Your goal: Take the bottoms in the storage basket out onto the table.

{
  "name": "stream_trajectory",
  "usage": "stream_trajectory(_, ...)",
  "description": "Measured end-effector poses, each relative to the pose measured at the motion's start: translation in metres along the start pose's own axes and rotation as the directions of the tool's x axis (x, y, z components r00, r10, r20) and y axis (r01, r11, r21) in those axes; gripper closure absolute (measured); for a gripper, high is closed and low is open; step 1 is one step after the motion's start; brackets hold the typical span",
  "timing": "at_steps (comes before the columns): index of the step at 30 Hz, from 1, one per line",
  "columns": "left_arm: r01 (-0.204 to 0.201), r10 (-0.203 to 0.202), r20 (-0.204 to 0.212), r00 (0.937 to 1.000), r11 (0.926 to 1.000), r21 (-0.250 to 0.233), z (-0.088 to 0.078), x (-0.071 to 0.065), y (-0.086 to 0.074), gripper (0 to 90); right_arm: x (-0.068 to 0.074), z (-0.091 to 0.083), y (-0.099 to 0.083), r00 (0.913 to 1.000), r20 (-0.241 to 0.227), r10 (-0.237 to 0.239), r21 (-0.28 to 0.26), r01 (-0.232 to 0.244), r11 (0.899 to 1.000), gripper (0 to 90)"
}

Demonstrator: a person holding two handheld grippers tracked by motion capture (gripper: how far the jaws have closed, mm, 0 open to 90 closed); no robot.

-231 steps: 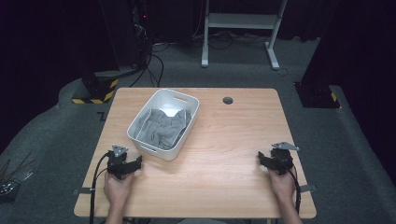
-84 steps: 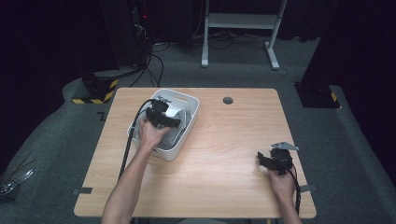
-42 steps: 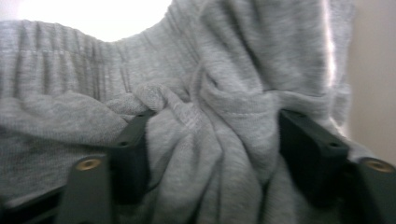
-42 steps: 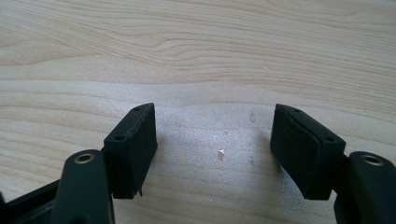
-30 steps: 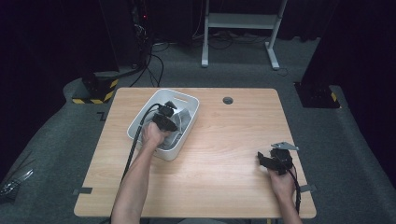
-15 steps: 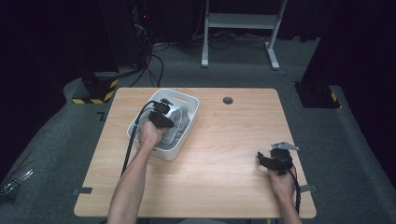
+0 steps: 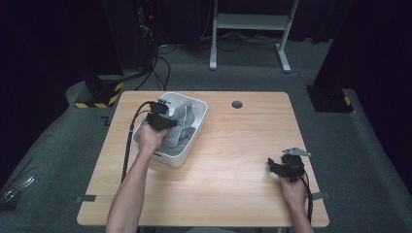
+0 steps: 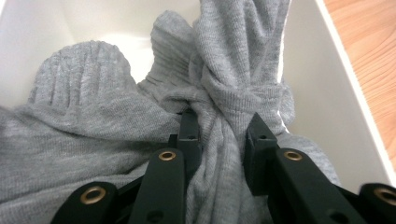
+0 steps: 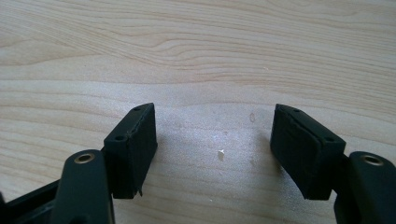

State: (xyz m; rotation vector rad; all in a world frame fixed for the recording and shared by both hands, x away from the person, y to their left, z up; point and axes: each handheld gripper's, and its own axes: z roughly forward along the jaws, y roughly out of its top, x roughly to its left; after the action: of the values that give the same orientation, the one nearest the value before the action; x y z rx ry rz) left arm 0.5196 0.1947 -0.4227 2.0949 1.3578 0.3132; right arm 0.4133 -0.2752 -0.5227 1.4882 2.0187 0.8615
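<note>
Wooden table (image 7: 233, 145): left tongs (image 8: 219, 133) clenched on grey cloth (image 8: 224, 88), right tongs (image 9: 215, 149) released.

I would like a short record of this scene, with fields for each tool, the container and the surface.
left tool: shut on the grey knitted cloth, jaws just closed further on a bunched fold
right tool: open, nothing between the jaws, low over the table
container: white plastic tub, holding the grey cloth
surface: light wooden table
</note>
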Motion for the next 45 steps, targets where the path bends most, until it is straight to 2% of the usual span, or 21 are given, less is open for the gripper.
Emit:
stream_trajectory(7, 0.000, 0.001, 0.021, 0.9998, 0.9983, -0.058, -0.013, -0.002, 0.002, 73.3, 0.000, 0.000, 0.000, 1.0000, 0.000, 0.000, 0.000, 0.000, 1.000, 31.6)
stream_trajectory(14, 0.004, -0.001, 0.034, 0.9994, 0.9960, -0.089, -0.023, -0.002, 0.002, 73.3, 0.000, 0.000, 0.000, 1.0000, 0.000, -0.001, 0.000, 0.001, 1.000, 31.6)
stream_trajectory(19, 0.005, 0.002, 0.057, 0.9984, 0.9924, -0.123, -0.032, -0.004, 0.002, 73.3, 0.000, 0.000, 0.000, 1.0000, 0.000, 0.000, 0.000, 0.000, 1.000, 31.6)
stream_trajectory(28, -0.007, 0.019, 0.071, 0.9973, 0.9864, -0.164, -0.045, -0.009, 0.005, 73.3, 0.000, 0.000, 0.000, 1.0000, 0.000, -0.002, 0.000, 0.002, 1.000, 31.6)
stream_trajectory(34, -0.007, 0.023, 0.080, 0.9965, 0.9803, -0.197, -0.053, -0.012, 0.006, 73.3, 0.000, 0.000, 0.000, 1.0000, 0.000, 0.000, 0.000, 0.000, 1.000, 31.6)
stream_trajectory(37, -0.017, 0.037, 0.082, 0.9959, 0.9738, -0.227, -0.062, -0.015, 0.009, 73.3, 0.000, 0.000, 0.000, 1.0000, 0.000, 0.000, 0.000, 0.000, 1.000, 31.6)
stream_trajectory(38, -0.017, 0.037, 0.082, 0.9959, 0.9738, -0.227, -0.062, -0.015, 0.009, 73.3, 0.000, 0.000, 0.000, 1.0000, 0.000, 0.000, 0.000, 0.000, 1.000, 31.6)
stream_trajectory(40, -0.023, 0.047, 0.092, 0.9947, 0.9675, -0.252, -0.070, -0.018, 0.012, 73.3, 0.000, 0.000, 0.000, 1.0000, 0.000, 0.000, 0.000, 0.000, 1.000, 31.6)
stream_trajectory(45, -0.035, 0.064, 0.099, 0.9930, 0.9602, -0.277, -0.078, -0.025, 0.016, 73.3, 0.000, 0.000, 0.000, 1.0000, 0.000, 0.000, 0.000, 0.000, 1.000, 31.6)
